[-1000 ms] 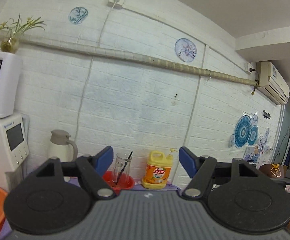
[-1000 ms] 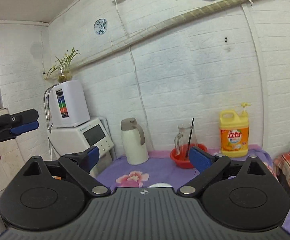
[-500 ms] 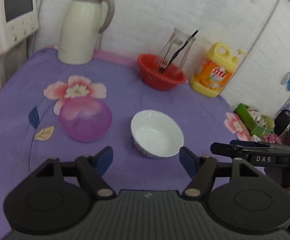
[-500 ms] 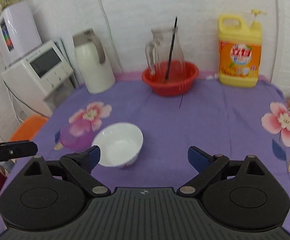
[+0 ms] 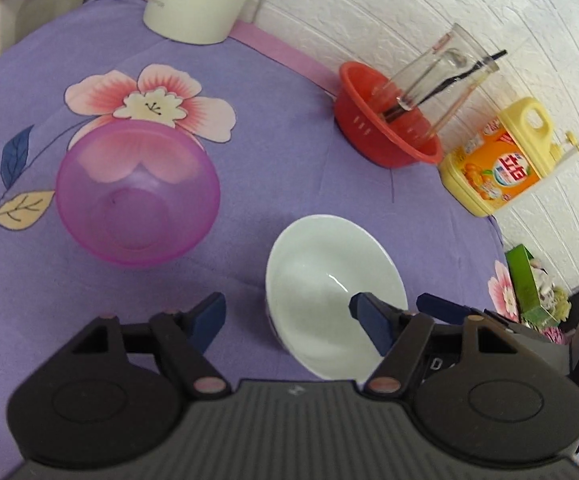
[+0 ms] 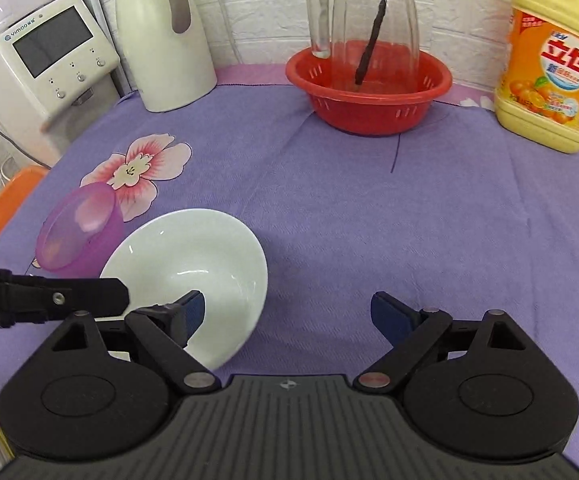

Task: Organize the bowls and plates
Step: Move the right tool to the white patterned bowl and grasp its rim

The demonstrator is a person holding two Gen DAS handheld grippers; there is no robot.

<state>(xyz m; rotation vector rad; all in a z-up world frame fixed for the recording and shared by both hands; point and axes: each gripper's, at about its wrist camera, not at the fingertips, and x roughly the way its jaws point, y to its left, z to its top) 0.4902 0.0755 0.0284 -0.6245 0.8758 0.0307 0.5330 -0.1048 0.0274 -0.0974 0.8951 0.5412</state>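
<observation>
Two empty bowls, white bowl (image 5: 329, 280) and purple bowl (image 5: 137, 196), sit below wide-spread left gripper (image 5: 287, 316) and right gripper (image 6: 287, 312).

bowls: ceramic bowl (image 6: 193, 264) just right of plastic bowl (image 6: 77, 234), both on tabletop (image 6: 369, 220)
back edge: kettle (image 6: 161, 36) left, colander (image 6: 369, 84) holding glass pitcher (image 6: 363, 12) middle, detergent jug (image 6: 549, 60) right

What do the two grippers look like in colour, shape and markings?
Both look alike. The left gripper and the right gripper each have a dark grey ribbed body, two round black discs with black link arms, silver-pink pivot pins and blue pads on the fingers. A small white logo sits on the ribbed body. No cables or sleeves show.
</observation>
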